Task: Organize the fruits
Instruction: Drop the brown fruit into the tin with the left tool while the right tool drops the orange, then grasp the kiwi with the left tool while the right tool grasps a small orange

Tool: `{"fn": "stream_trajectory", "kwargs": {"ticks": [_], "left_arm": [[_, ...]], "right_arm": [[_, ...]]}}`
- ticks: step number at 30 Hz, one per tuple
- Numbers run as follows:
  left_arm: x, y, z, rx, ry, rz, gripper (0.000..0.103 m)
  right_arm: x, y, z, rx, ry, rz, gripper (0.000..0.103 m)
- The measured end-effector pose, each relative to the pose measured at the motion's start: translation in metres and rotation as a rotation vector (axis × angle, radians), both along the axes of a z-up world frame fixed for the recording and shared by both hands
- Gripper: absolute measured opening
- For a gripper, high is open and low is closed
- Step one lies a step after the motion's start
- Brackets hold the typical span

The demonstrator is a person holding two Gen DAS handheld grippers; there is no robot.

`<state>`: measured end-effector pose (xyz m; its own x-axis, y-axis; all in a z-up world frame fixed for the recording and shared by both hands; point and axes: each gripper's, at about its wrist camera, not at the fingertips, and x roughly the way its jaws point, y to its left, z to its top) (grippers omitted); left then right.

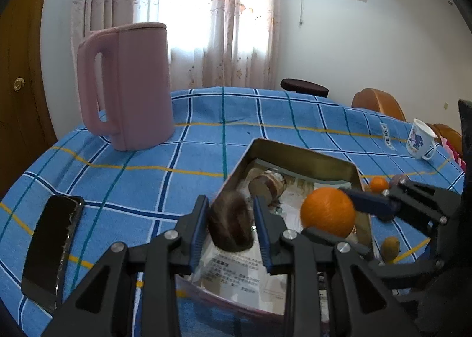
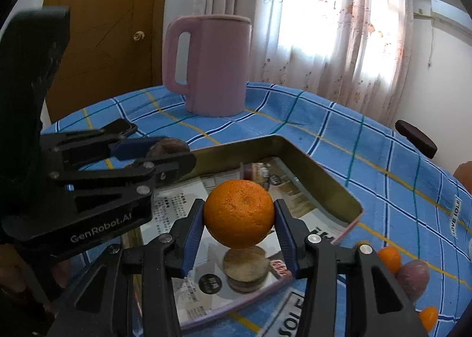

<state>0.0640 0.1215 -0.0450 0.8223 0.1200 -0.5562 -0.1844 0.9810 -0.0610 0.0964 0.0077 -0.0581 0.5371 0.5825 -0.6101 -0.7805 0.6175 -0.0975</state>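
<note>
The left gripper (image 1: 230, 227) had its two blue fingers (image 1: 197, 236) squeezed tight on a brown fuzzy fruit (image 1: 231, 226), likely a kiwi. That fruit hung just over the near left edge of a shiny metal tray (image 1: 303, 152). The right gripper (image 2: 239, 219) had its blue fingers (image 2: 284, 233) pressed on both sides of a big orange (image 2: 239, 213). The orange was up in the air above the middle of the tray, and its shape showed in the tray's shiny floor below it. Seen from the left wrist, the two grippers were close beside each other over the tray, with the orange to the right of the brown fruit.

The tray sat on a tabletop (image 1: 147, 160) covered with a blue checked cloth. A round brown thing (image 1: 267, 185) lay inside the tray near its far wall; I could not tell what it was.

More fruit lay on the cloth to the right of the tray. In the right wrist view there were two small oranges (image 2: 389, 257) and a purple fruit (image 2: 413, 278) between them. The left wrist view also showed a small brown fruit (image 1: 391, 247) just beside the tray.

A tall pink jug (image 1: 129, 86) stood at the far left of the tabletop. A black phone (image 1: 51, 245) lay flat near the left edge. A white mug (image 1: 420, 137) with a blue picture stood far off to the right.
</note>
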Motion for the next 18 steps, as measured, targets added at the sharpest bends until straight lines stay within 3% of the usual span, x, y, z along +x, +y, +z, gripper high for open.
{"fn": "stream_trajectory", "kwargs": {"ticks": [4,6,7,9,11,18], "left_arm": [[-0.001,0.002,0.001,0.004,-0.005,0.016,0.035],[-0.002,0.000,0.001,0.008,-0.006,0.015,0.041],[-0.003,-0.001,0.003,0.009,-0.009,0.016,0.044],[-0.009,-0.003,0.007,0.007,-0.033,0.022,0.065],[-0.016,-0.008,0.014,0.012,-0.071,0.023,0.072],[-0.021,-0.061,0.030,0.030,-0.119,-0.096,0.073]], "right_arm": [[-0.001,0.001,0.000,-0.001,0.012,0.016,0.052],[-0.004,-0.004,0.003,0.009,-0.009,-0.001,0.064],[-0.005,-0.007,0.005,0.013,-0.015,-0.006,0.064],[-0.010,-0.023,0.011,0.029,-0.038,-0.018,0.064],[-0.011,-0.049,0.020,0.050,-0.066,-0.054,0.064],[0.004,-0.161,0.037,0.083,-0.097,-0.301,0.065]]}}
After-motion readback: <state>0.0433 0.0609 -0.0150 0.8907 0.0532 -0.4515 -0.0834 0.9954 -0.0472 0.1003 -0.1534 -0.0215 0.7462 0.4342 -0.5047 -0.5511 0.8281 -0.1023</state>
